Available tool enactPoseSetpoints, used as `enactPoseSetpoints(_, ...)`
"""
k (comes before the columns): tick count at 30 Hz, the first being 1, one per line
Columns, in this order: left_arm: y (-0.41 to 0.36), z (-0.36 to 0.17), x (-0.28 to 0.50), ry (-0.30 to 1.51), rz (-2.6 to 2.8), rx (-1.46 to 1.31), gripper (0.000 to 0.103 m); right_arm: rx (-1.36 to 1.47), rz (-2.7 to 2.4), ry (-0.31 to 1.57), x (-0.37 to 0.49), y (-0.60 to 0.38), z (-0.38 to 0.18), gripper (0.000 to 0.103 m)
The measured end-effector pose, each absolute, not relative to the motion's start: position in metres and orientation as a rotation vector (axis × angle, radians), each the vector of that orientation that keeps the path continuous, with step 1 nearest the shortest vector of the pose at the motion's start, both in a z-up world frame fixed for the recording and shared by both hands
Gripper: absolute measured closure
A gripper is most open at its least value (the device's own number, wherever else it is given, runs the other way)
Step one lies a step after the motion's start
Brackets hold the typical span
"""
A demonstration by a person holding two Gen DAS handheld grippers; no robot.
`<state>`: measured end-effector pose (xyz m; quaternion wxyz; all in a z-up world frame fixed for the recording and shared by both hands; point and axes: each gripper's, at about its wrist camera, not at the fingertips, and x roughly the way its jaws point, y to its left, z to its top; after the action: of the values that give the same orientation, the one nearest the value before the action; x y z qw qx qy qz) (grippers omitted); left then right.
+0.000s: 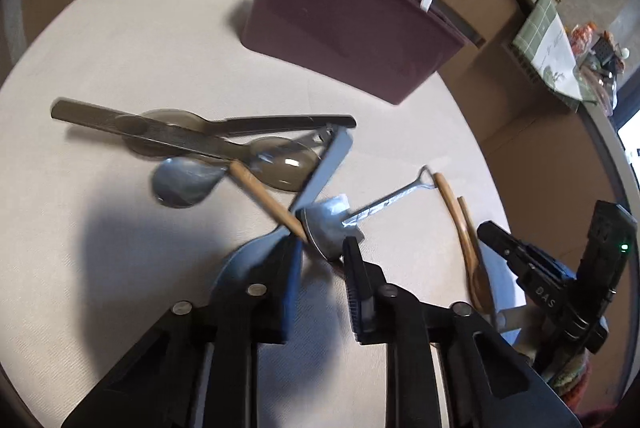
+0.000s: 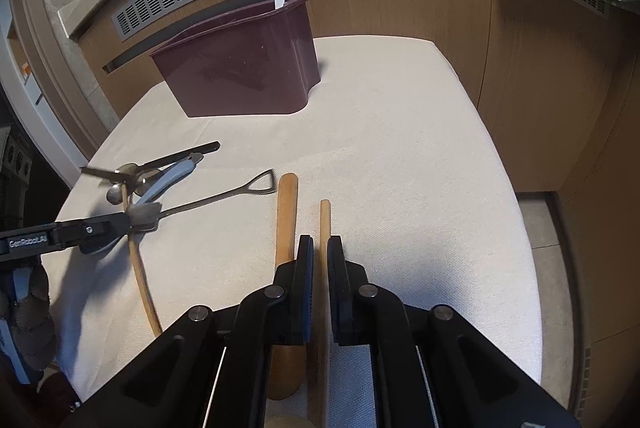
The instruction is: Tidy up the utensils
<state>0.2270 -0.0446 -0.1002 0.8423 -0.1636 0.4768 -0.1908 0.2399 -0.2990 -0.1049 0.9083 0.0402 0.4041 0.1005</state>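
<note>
- The left tongs [image 1: 322,248] are standing spread around the bowl of a shovel-shaped metal spoon [image 1: 332,224], its looped handle pointing away over the cream surface [image 1: 120,40]; I cannot tell whether the pads are pressing it.
- The right tongs [image 2: 318,248] are sitting nearly pressed together around a thin wooden handle [image 2: 325,224], pinching it or very nearly so.
- A broader wooden spoon [image 2: 286,212] is lying just beside that handle, on its left.
- A pile of utensils is lying crossed farther out: a smoky translucent spoon [image 1: 280,164], a grey spoon [image 1: 184,180], a dark flat handle [image 1: 288,124] and a pale blue handle [image 1: 328,164].
- A maroon holder [image 1: 340,24] is standing at the far side of the surface, a white handle tip [image 1: 426,0] sticking out of it.
</note>
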Motion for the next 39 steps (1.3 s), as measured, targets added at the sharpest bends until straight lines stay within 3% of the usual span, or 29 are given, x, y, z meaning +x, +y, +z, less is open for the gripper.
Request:
enactPoseSetpoints(3, -0.054, -0.097, 0.230, 0.977, -0.394, -0.293, 0.085, 0.079, 0.208, 0.830, 0.239, -0.299, -0.105, 0.095)
enactPoseSetpoints(6, -0.061, -0.092, 0.234, 0.950, -0.401, -0.267, 0.096, 0.064, 0.202, 0.829, 0.240, -0.297, -0.105, 0.095)
enactPoseSetpoints(15, -0.024, -0.063, 0.234, 0.847, -0.319, -0.206, 0.097, 0.029, 0.257, 0.823, 0.237, -0.289, -0.103, 0.086)
enactPoseSetpoints(20, -0.013, -0.073, 0.231, 0.892, -0.339, -0.228, 0.094, -0.100, 0.406, 0.798, 0.242, -0.258, -0.091, 0.083)
enactPoseSetpoints(25, 0.003, -0.077, 0.224, 0.895, -0.330, -0.230, 0.085, -0.084, 0.380, 0.831, 0.297, -0.252, -0.087, 0.083)
enactPoseSetpoints(28, 0.017, -0.075, 0.217, 0.862, -0.300, -0.212, 0.081, -0.019, 0.309, 0.934, 0.343, -0.260, -0.099, 0.095)
enactPoseSetpoints(31, 0.036, -0.074, 0.215, 0.837, -0.244, -0.226, 0.075, -0.028, 0.297, 0.963, 0.346, -0.253, -0.107, 0.092)
enactPoseSetpoints(36, 0.057, -0.078, 0.221, 0.833, -0.204, -0.295, 0.075, -0.018, 0.443, 1.007, 0.305, -0.229, -0.109, 0.088)
enactPoseSetpoints(39, 0.056, -0.079, 0.220, 0.832, -0.218, -0.306, 0.075, -0.063, 0.640, 1.009, 0.278, -0.212, -0.107, 0.079)
